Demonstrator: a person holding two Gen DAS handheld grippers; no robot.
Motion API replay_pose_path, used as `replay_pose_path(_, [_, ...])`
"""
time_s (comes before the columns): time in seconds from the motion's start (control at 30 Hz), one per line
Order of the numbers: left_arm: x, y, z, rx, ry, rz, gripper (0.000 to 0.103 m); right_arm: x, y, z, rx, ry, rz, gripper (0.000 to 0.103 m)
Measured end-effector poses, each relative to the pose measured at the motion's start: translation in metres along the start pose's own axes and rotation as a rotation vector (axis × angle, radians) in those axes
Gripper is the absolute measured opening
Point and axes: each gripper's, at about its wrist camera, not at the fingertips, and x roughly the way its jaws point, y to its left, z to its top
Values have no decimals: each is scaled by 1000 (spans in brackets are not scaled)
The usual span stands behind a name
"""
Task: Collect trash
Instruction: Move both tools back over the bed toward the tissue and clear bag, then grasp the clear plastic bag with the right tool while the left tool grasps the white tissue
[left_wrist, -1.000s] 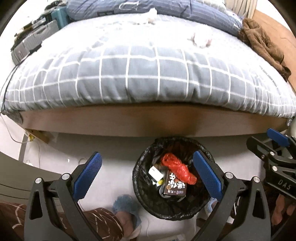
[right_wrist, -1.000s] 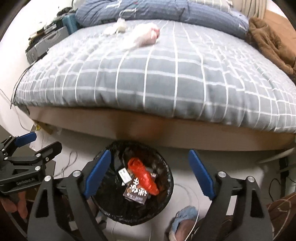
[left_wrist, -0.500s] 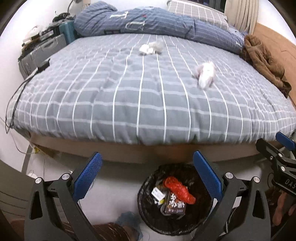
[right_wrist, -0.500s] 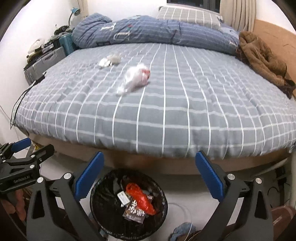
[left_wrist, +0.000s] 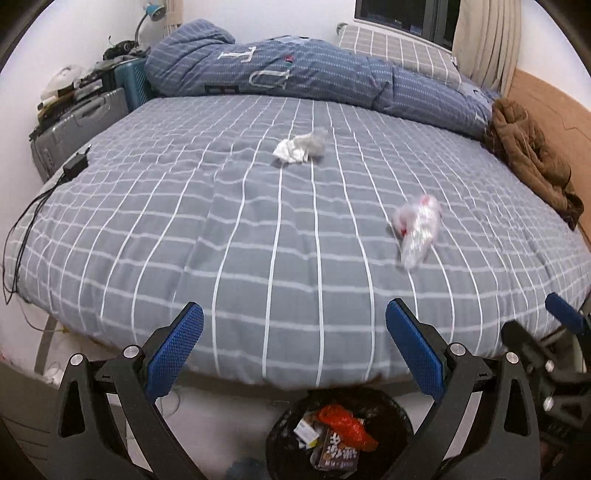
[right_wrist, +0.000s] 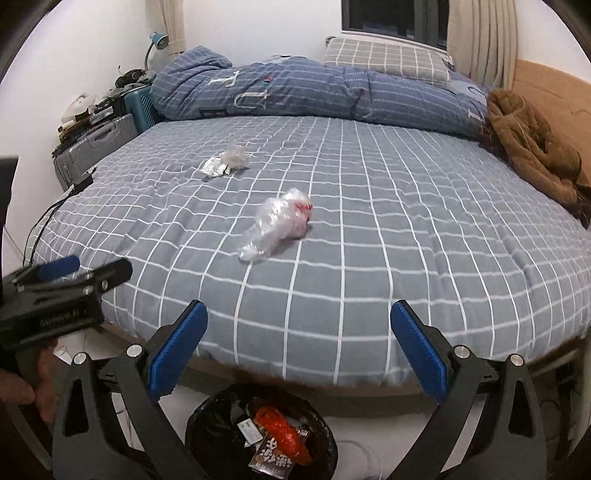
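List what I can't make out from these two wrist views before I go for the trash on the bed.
- Trash bin: left view, bottom edge and the left gripper finger cut it off.
- Bin contents below the red wrapper: right view, buried by the top items.
- Clear plastic bag: left view, motion-blurred; contents unreadable.
- Crumpled wrappers: right view, too small to identify.
- Right gripper: open, empty.
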Motion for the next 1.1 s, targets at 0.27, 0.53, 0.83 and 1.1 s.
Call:
replay_pose_path(0.27, [32,-1,37,4,-11,17,97,31,-1,21,-14,11,5,95])
replay_pose_path(0.53, [64,2,71,6,-11,29,97,62,-3,40,-13,31,10,95])
replay_pose_path(0.83, [123,1,125,23,-9,33,97,100,-1,61,-21,58,28,95])
replay_pose_path(1.1, [179,-1,174,37,-13,30,97,135,-1,79,-27,88,63,94])
